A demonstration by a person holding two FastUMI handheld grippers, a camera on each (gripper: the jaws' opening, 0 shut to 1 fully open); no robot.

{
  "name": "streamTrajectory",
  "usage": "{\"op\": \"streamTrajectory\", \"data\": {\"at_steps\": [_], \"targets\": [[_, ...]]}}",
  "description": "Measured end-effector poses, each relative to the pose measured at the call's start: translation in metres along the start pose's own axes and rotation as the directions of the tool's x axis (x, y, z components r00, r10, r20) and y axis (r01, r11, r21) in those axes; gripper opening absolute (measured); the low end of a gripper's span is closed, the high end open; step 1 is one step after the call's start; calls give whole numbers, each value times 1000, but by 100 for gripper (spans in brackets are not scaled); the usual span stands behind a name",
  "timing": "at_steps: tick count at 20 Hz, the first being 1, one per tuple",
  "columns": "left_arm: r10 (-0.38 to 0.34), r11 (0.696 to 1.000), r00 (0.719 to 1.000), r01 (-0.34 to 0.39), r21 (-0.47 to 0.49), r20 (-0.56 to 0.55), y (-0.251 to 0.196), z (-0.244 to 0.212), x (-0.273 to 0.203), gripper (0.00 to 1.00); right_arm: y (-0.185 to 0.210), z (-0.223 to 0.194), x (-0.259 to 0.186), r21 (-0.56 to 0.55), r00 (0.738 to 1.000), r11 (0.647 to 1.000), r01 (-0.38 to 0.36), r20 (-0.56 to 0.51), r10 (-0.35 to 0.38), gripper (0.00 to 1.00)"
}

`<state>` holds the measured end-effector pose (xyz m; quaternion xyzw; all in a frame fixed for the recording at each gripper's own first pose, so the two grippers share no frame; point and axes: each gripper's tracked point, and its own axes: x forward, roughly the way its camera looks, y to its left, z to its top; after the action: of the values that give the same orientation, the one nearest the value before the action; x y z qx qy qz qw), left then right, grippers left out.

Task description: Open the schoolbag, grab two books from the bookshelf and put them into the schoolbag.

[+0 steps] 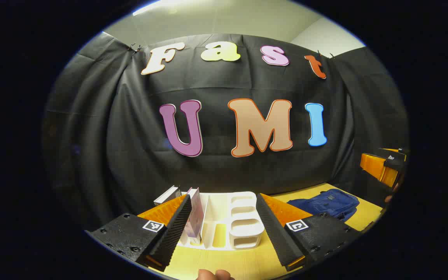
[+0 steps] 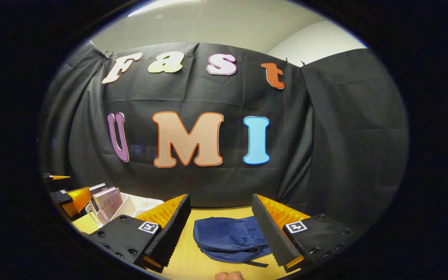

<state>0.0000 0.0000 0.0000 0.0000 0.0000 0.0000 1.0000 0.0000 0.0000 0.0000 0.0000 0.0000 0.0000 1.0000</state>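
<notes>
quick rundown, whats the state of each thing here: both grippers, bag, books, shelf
left gripper: open, nothing between its fingers, aimed at the bookshelf
right gripper: open, holding nothing, aimed at the schoolbag
schoolbag: lying flat on the table, looks closed
books: standing in the bookshelf, leaning
bookshelf: on the table, its right-hand slots hold nothing

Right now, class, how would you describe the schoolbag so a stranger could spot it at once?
Start at the yellow table in front of the black cloth wall. In the left gripper view, look to the right of the white bookshelf holding books. The schoolbag lies flat there: a soft, dark blue fabric backpack, unlike the rigid white shelf beside it.
</notes>
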Motion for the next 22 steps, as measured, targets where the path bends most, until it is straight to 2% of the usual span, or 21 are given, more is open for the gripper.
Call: {"op": "streamTrajectory", "data": {"at_steps": [3, 4, 5, 7, 8, 9, 10, 11, 12, 17, 18, 22], "targets": [[11, 1000, 1000, -11, 0, -17, -2, -3, -2, 96, 0, 4, 7, 12, 1000, 1000, -24, 7, 24, 99], [17, 1000, 1000, -17, 1, -22, -2, -4, -2, 99, 0, 4, 9, 13, 999, 999, -32, 7, 32, 98], [23, 1000, 999, -23, 2, -24, -2, -4, -2, 96, -1, 3, 11, 10, 999, 999, -40, 5, 40, 100], [39, 999, 999, -39, 13, -28, -2, -3, -3, 99, -2, 2, 16, 11, 998, 998, -61, 0, 61, 99], [48, 999, 999, -47, 18, -27, -1, -1, -3, 96, -3, 1, 18, 14, 998, 997, -70, -2, 70, 99], [53, 998, 998, -52, 21, -25, -2, -1, -3, 99, -5, 0, 20, 15, 997, 997, -75, -5, 75, 99], [57, 998, 998, -56, 23, -22, -2, 1, -3, 96, -6, 1, 22, 15, 997, 997, -78, -6, 78, 99], [60, 998, 998, -59, 26, -23, -2, 0, -3, 100, -8, 2, 24, 14, 997, 997, -81, -3, 81, 99], [57, 998, 998, -56, 27, -28, -3, -1, -3, 96, -8, 2, 25, 10, 997, 997, -81, -2, 81, 99], [47, 998, 998, -46, 38, -32, -5, -1, -1, 96, -8, 3, 25, -5, 996, 996, -84, 8, 84, 99], [45, 998, 998, -44, 35, -34, -6, -1, 1, 99, -8, 3, 26, -13, 997, 997, -80, 7, 81, 99], [39, 999, 998, -38, 31, -41, -9, -3, 9, 96, -12, 1, 30, -50, 997, 996, -77, 7, 77, 100]]}}
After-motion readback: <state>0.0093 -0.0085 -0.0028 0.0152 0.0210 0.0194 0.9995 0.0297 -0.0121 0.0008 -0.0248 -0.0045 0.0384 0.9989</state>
